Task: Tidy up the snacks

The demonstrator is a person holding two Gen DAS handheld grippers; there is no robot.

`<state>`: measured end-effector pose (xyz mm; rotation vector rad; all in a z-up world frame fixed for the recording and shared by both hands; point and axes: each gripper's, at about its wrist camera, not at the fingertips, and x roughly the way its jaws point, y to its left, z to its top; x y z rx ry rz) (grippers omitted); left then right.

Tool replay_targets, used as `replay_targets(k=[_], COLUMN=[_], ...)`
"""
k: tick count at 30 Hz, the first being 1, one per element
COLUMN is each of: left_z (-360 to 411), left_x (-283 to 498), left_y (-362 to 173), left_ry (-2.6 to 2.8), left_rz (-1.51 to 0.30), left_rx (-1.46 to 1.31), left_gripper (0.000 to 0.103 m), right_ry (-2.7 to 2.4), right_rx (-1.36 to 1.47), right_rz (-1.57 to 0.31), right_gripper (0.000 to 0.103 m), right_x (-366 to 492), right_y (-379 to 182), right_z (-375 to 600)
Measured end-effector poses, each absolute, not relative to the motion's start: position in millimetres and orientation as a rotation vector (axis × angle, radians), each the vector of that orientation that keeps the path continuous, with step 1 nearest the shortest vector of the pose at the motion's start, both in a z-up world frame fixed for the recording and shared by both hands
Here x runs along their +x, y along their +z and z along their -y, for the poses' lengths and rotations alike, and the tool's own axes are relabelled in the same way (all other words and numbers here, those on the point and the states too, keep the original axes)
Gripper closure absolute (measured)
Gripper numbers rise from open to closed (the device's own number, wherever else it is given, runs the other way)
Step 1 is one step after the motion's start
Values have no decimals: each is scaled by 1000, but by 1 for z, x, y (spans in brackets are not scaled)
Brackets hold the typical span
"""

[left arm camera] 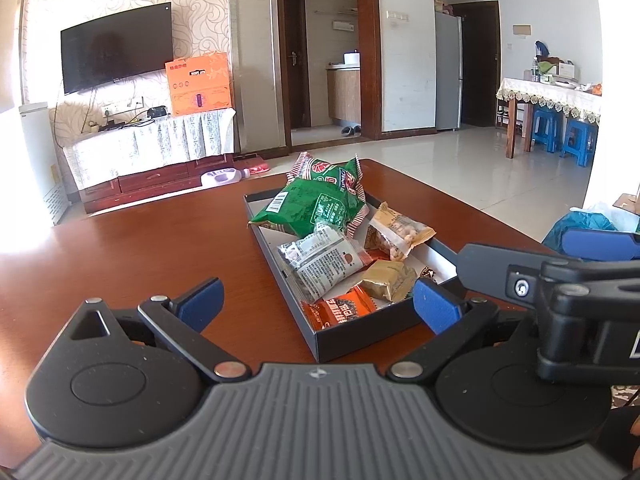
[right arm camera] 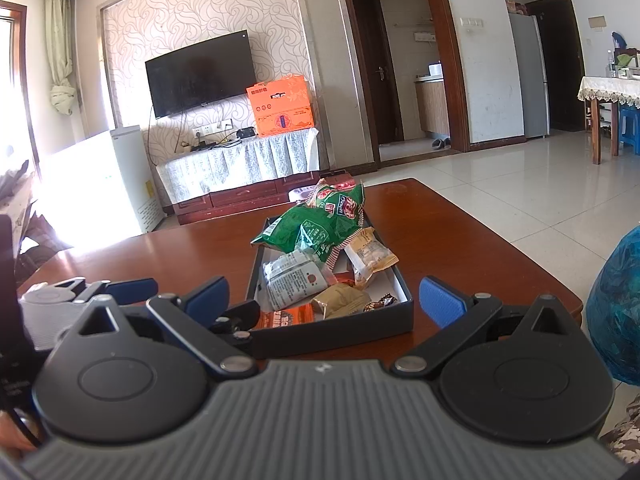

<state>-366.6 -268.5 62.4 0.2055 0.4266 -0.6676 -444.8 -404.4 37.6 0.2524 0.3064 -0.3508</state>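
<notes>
Both grippers, left (left arm camera: 318, 306) and right (right arm camera: 324, 300), hang wide and empty at the near end of the box (left arm camera: 360, 334), which sits mid-table (left arm camera: 140, 248) with all the snacks (left arm camera: 320, 260) piled inside. With nothing loose outside, we judge the job nearly done; if we tidy further, we should lift 1 top packet at a time and keep clear of the box wall.

The supporting surface is a glossy reddish-brown wooden table (left arm camera: 132, 248) with rounded corners. A shallow dark rectangular box (left arm camera: 360, 334) rests directly on it, near centre, long axis running from 6 o'clock toward 12 o'clock. The box holds snack packets. The surrounding tabletop is bare wood.
</notes>
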Motion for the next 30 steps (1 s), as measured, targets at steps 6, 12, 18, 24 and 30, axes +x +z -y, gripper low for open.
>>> replay_targets(k=[6,12,18,24,30], left_z=[269,274,277,277,279], left_x=[-368,-376,-377,-376,-378], left_y=[63,62,59,60,61], left_ry=[-697,-767,-755,-741,-728], left_rz=[-426,-403,-411,-401,-400], left_rx=[202,219,222,225,242], left_gripper=[1,2,2,1,1], right_ry=[-351,-350,-351,-354,-355], right_rx=[256,248,242,250,257], right_rz=[-306,-313,-311,-304,-300], right_gripper=[0,0,0,0,0], right_x=[-445,-444,-446,-448,-450], right_y=[37,36,36,36,36], right_z=[405,403,403,405,406])
